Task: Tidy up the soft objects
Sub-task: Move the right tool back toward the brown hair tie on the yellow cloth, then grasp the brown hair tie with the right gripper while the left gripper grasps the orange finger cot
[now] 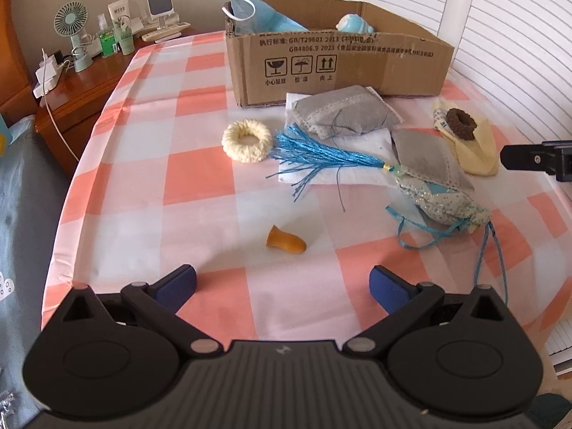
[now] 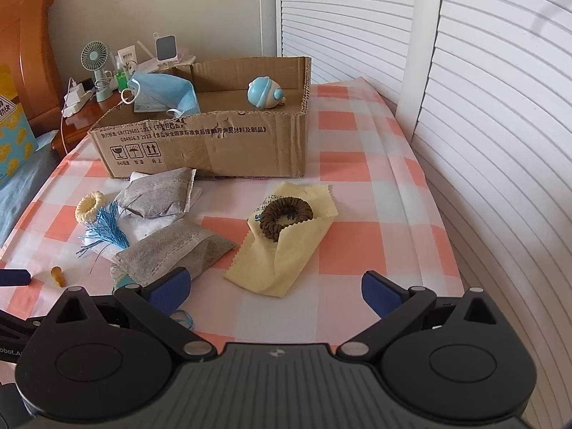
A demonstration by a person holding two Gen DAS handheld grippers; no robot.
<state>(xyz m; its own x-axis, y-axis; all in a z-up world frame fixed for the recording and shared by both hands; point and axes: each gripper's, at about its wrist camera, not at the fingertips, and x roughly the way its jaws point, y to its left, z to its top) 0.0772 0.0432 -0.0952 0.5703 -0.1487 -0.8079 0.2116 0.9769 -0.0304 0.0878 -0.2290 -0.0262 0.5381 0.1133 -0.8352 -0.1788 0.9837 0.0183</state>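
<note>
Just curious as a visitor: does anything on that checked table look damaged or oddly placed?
Yes. The cardboard box has a torn, crumpled front wall, and a blue face mask hangs over its rim. The brown hair tie lies half wrapped in a yellow cloth.

**Hidden, cropped and unreadable parts**

The cardboard box point(image 1: 339, 68) hides most of the face mask point(image 1: 250, 12) and the lower body of the blue toy point(image 1: 354, 24) behind its front wall in the left wrist view. The right gripper point(image 1: 536, 159) is cut off by that picture's right edge, so how its jaws stand cannot be told there. The brown hair tie point(image 2: 286, 217) is partly tucked under a fold of the yellow cloth point(image 2: 286, 254). Print on that cloth is too small to read.
</note>
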